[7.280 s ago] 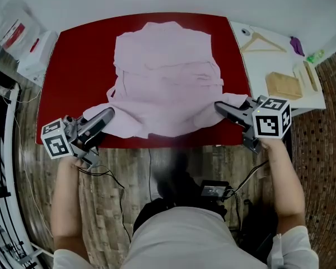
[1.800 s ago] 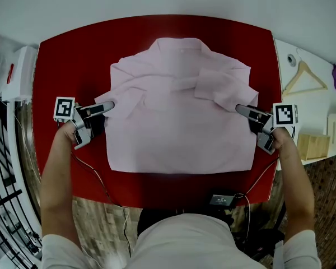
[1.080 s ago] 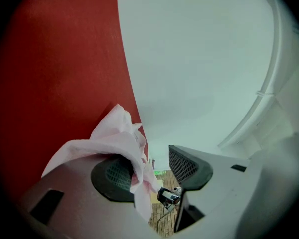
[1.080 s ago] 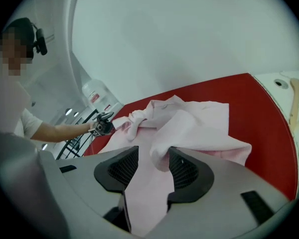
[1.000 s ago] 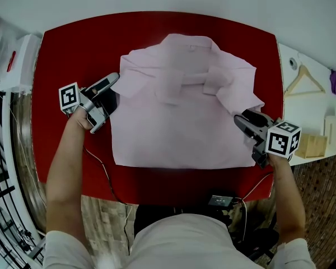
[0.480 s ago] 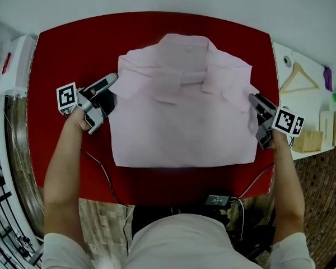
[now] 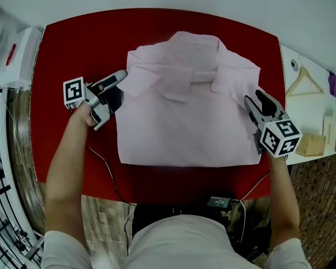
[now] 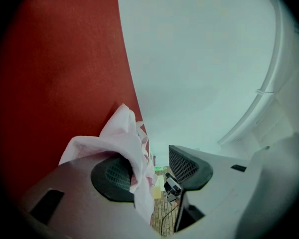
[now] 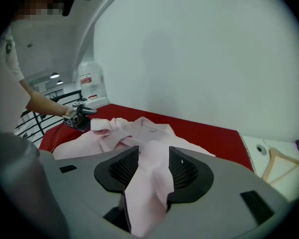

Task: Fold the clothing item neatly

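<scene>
Pink shirt (image 7: 187, 111) is lying flat, collar toward the far edge, mid-desk on the red desk (image 7: 84, 43). Left tongs (image 7: 119, 86) are pointing level at its left edge, jaws apart, cloth draping one jaw. Right tongs (image 7: 256, 98) are tilting downward at its right edge, jaws apart around a fold.

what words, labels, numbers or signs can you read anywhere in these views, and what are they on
No text here can be read.
Red label on the white container: there is print, but too small and blurred to read, in the right gripper view too.
Marker cubes: black-and-white square patterns only, no letters or digits.
Pink shirt: no print or readable tag visible.
</scene>
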